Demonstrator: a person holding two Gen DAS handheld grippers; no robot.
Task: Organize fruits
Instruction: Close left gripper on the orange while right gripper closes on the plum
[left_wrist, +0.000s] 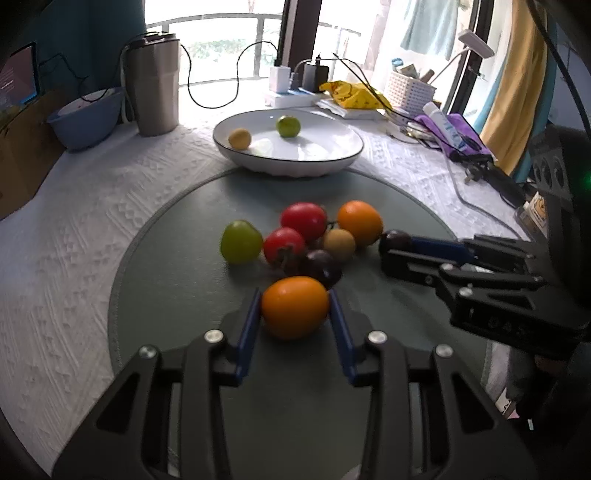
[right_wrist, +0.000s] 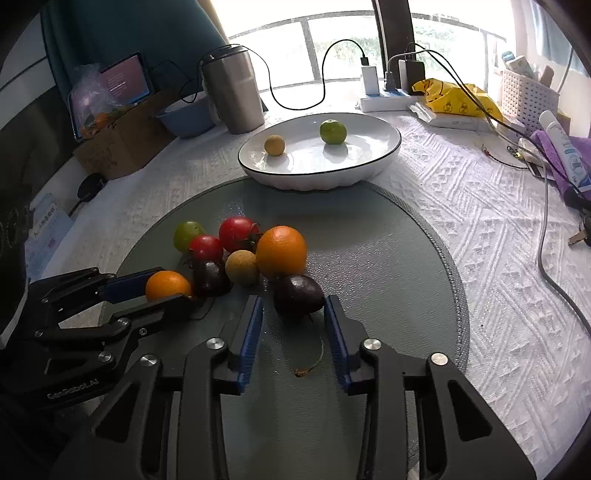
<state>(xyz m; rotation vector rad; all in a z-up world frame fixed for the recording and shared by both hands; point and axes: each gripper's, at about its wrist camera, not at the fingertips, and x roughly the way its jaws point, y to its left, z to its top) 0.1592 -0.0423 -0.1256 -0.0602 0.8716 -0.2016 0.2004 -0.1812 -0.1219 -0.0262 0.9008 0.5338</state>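
Note:
On a round grey mat (left_wrist: 166, 295) lies a cluster of fruit: a green one (left_wrist: 240, 242), two red tomatoes (left_wrist: 303, 219), a large orange (left_wrist: 360, 222), a small tan fruit (left_wrist: 339, 243) and a dark one (left_wrist: 319, 266). My left gripper (left_wrist: 294, 295) is shut on a small orange (left_wrist: 295, 308), its blue pads against both sides. My right gripper (right_wrist: 293, 301) is shut on a dark purple fruit (right_wrist: 298, 295) at its fingertips. Behind the mat, the white plate (left_wrist: 221, 146) holds a small yellow fruit (left_wrist: 239, 139) and a green fruit (left_wrist: 288, 126).
A steel tumbler (left_wrist: 151, 85) and a blue bowl (left_wrist: 85, 118) stand at the back left. Chargers, black cables (left_wrist: 214, 92), a yellow bag (left_wrist: 351, 94), a white basket (left_wrist: 408, 90) and a purple cloth (left_wrist: 454, 129) crowd the back right. A loose stem (right_wrist: 310, 365) lies on the mat.

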